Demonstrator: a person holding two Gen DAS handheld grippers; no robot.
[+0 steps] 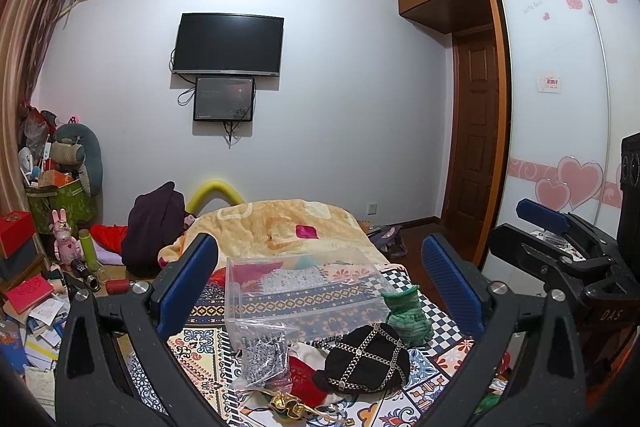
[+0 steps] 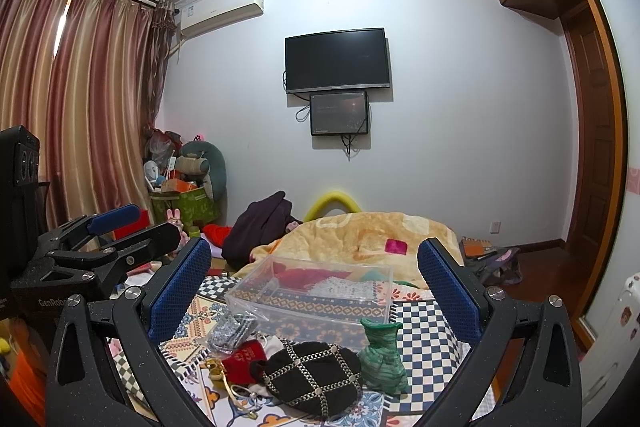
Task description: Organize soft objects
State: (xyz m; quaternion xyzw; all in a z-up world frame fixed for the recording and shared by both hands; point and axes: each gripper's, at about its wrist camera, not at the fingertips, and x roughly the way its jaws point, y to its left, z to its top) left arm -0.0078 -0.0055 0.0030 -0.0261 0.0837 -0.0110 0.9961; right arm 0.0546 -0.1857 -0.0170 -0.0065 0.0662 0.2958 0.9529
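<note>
A black cap with a chain grid (image 1: 366, 361) (image 2: 314, 373) lies on the patterned bedspread (image 1: 424, 291) near me. A green striped knit piece (image 1: 408, 313) (image 2: 380, 357) stands right of it. A clear bag of grey sparkly fabric (image 1: 262, 353) (image 2: 232, 331) and a red soft item (image 1: 306, 377) (image 2: 244, 357) lie left of the cap. A clear plastic box (image 1: 296, 291) (image 2: 312, 291) sits behind them. My left gripper (image 1: 320, 281) is open and empty above these. My right gripper (image 2: 314, 285) is open and empty too.
A yellow blanket (image 1: 280, 227) and a dark garment (image 1: 154, 227) lie at the bed's far end. Clutter, a green bin (image 1: 60, 203) and papers fill the floor at left. A wardrobe (image 1: 560, 107) and door stand at right. A TV (image 1: 228, 45) hangs on the far wall.
</note>
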